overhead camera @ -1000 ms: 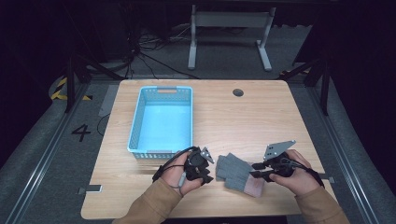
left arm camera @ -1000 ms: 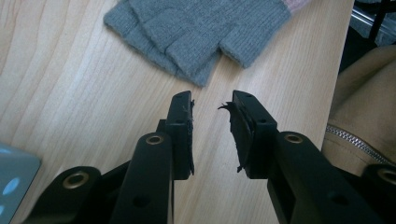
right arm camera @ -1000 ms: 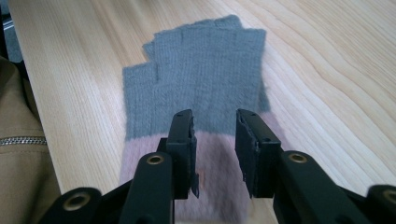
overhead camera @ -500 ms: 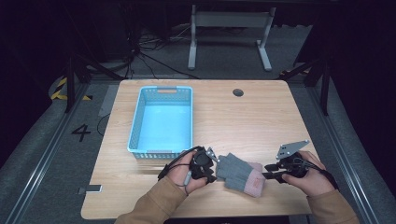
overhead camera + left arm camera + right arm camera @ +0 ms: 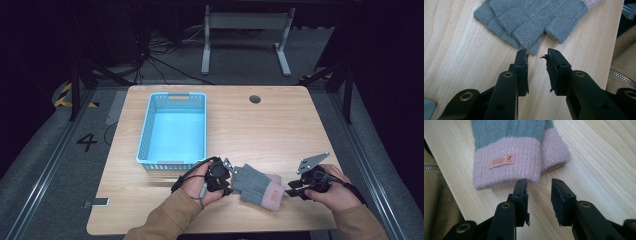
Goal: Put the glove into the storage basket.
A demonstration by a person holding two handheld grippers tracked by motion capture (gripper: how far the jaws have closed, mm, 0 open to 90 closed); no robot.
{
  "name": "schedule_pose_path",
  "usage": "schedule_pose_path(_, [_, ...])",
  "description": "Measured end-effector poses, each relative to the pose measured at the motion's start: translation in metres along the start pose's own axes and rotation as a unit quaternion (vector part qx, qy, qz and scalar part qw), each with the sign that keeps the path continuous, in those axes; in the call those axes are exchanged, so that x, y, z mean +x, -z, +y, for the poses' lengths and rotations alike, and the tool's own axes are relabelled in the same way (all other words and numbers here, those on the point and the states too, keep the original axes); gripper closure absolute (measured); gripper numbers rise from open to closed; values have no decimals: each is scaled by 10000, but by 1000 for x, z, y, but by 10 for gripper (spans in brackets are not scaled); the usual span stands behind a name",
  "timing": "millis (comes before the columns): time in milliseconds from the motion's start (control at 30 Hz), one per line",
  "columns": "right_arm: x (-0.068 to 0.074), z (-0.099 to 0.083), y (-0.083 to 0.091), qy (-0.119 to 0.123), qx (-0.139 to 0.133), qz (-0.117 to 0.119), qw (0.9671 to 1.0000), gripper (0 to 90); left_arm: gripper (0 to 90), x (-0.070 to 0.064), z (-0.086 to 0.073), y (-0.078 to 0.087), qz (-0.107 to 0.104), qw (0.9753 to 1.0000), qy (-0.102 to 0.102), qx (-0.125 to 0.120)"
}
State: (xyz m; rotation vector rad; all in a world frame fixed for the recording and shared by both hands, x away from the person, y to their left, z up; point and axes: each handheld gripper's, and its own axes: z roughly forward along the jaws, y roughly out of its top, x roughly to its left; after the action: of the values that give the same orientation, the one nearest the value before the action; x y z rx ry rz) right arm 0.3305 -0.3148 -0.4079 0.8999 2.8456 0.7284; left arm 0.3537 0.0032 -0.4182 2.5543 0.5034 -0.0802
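So I've got a pair of grey knit fingerless gloves (image 5: 257, 185) stacked flat near the front edge of the table (image 5: 280, 125), just right of the blue plastic basket (image 5: 173, 129). They look soft, floppy and very light, so they'll sag and fold the second I lift them, and the two could slide apart. My guess is the best bite is the thick pink ribbed cuff (image 5: 506, 166), since it's doubled knit and a jaw won't slip off; at the other end, the finger stubs (image 5: 529, 37) are thinner but still grabbable.

The left gripper (image 5: 537, 56) is parted a little, holding nothing, tips right at the finger stubs. The right gripper (image 5: 539, 185) is about as far open, also empty, lined up at the cuff edge, not touching it as far as I can tell.

Compared with half a second ago, the gloves haven't budged, and the right gripper looks about as near the cuff as it was.
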Motion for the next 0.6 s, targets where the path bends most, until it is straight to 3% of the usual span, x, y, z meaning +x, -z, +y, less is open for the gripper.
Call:
schedule_pose_path(267, [0,0,-8,51,195,57,9998,661,701,1,-1,-4,7,10000,-19,9])
schedule_pose_path(600, [1,2,-12,73,168,70,9998,667,700,1,-1,-12,80,9999,16,73])
